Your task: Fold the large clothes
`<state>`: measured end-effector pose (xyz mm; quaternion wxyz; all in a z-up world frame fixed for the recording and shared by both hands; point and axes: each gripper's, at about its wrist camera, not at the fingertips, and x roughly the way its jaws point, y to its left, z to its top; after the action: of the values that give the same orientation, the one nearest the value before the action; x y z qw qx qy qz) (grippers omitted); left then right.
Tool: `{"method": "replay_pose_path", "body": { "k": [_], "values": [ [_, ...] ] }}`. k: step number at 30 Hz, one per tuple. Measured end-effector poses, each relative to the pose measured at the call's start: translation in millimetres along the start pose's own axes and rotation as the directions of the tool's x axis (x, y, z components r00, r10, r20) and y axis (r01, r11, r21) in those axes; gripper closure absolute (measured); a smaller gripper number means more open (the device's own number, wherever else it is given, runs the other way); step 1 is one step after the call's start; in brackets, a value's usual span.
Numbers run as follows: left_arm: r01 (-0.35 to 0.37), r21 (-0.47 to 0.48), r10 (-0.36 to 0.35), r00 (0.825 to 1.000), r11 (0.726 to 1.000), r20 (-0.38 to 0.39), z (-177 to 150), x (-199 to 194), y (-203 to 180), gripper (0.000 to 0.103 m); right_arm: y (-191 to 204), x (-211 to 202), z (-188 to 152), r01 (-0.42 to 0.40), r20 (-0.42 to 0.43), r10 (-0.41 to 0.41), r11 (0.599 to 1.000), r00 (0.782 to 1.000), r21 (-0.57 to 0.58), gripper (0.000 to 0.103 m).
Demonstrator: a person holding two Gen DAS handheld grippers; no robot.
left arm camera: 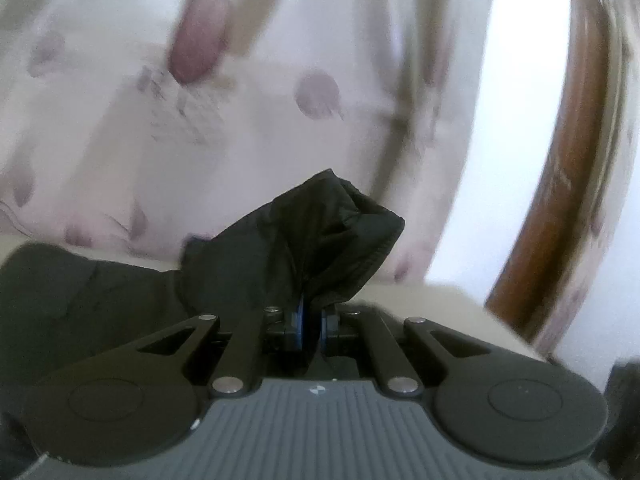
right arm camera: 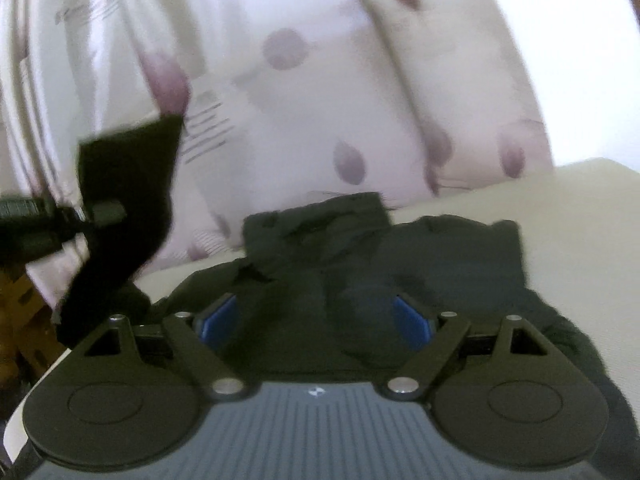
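Note:
A large black garment (right arm camera: 400,248) lies crumpled on a cream surface (right arm camera: 560,220). My left gripper (left arm camera: 313,312) is shut on a bunched end of the black garment (left arm camera: 320,232), which stands up above the blue pads. In the right wrist view that same left gripper (right arm camera: 104,214) is at the far left, holding a raised flap of the cloth (right arm camera: 128,168). My right gripper (right arm camera: 318,316) is open, its blue pads (right arm camera: 216,320) wide apart over the cloth. Fabric shows between the pads, but they do not press on it.
A pale curtain with purple spots (right arm camera: 320,100) hangs close behind the surface and fills the background in both views. A curved brown wooden frame (left arm camera: 560,200) stands at the right of the left wrist view. Brown wooden furniture (right arm camera: 20,308) sits low at the left.

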<state>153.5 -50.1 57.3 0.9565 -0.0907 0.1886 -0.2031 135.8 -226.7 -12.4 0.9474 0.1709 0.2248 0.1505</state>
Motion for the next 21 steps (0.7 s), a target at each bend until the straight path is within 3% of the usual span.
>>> {"method": "replay_pose_path", "body": {
  "k": [5,9,13,21],
  "values": [
    [0.018,0.093,-0.012,0.998,0.996,-0.061,-37.3,33.5,-19.0,0.095,-28.6,-6.4,6.1,-0.017,0.015,0.016,0.993,1.0,0.119,0.018],
    [0.035,0.143,-0.02,0.995,0.989,-0.102,-63.0,44.2,-28.8,0.095,-41.5,7.6,11.8,-0.088,-0.026,0.096,0.969,0.995,0.231,0.018],
    [0.046,0.17,-0.026,0.993,0.984,-0.116,-77.4,45.5,-34.9,0.095,-39.1,36.4,22.7,-0.168,-0.097,0.205,0.939,0.974,0.301,0.018],
    [0.038,0.195,-0.014,0.992,0.98,-0.124,-81.7,44.7,-39.6,0.095,-28.9,92.8,40.6,-0.19,-0.226,0.274,0.924,0.935,0.332,0.018]
  ]
}}
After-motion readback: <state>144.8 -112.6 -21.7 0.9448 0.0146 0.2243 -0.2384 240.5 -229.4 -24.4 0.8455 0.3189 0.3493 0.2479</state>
